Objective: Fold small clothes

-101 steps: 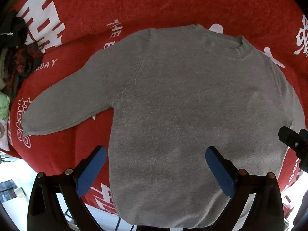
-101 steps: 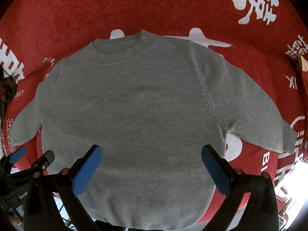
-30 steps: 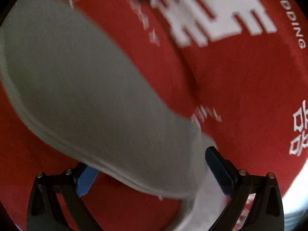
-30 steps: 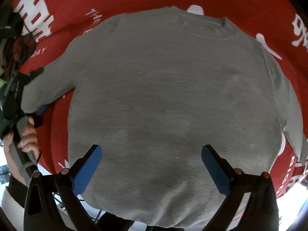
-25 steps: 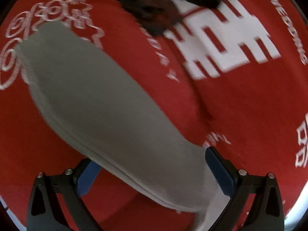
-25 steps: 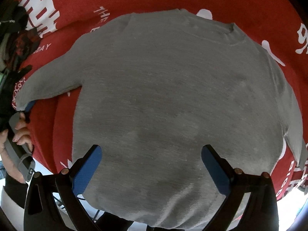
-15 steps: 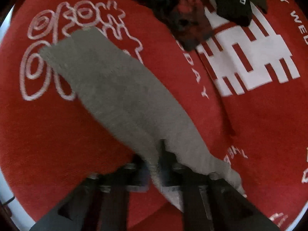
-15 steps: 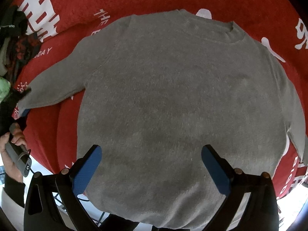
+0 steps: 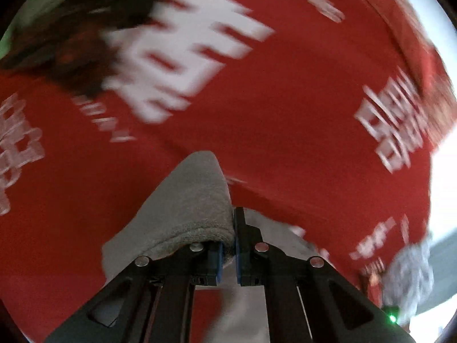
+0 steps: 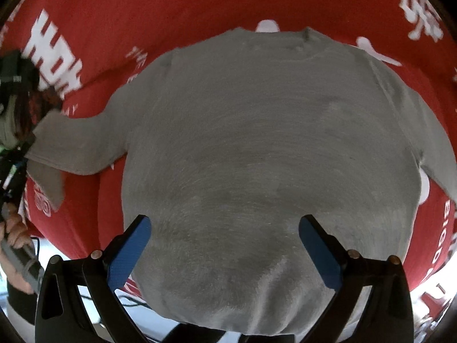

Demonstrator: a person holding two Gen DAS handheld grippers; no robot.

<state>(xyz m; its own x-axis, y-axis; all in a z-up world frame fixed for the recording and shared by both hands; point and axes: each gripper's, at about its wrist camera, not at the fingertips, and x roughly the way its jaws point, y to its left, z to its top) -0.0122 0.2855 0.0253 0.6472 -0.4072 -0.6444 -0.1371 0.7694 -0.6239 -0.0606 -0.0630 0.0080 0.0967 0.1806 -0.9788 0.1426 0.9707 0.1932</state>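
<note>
Grey knit sweater [image 10: 257, 157] lies flat on the red blanket [image 10: 171, 8], body spread under the right gripper [image 10: 225, 245], whose blue-padded fingers stand wide apart above the hem; at far left, the left gripper [image 9: 227, 245] pinches the sleeve [image 9: 188, 208], lifted and doubled over

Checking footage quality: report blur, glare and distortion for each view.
Left wrist: heavy motion blur smears the red blanket lettering; claw and pinched sleeve stay sharp; blown-out white at right edge. Right wrist: mostly sharp, fisheye bulges the sweater; bright bottom corners.
</note>
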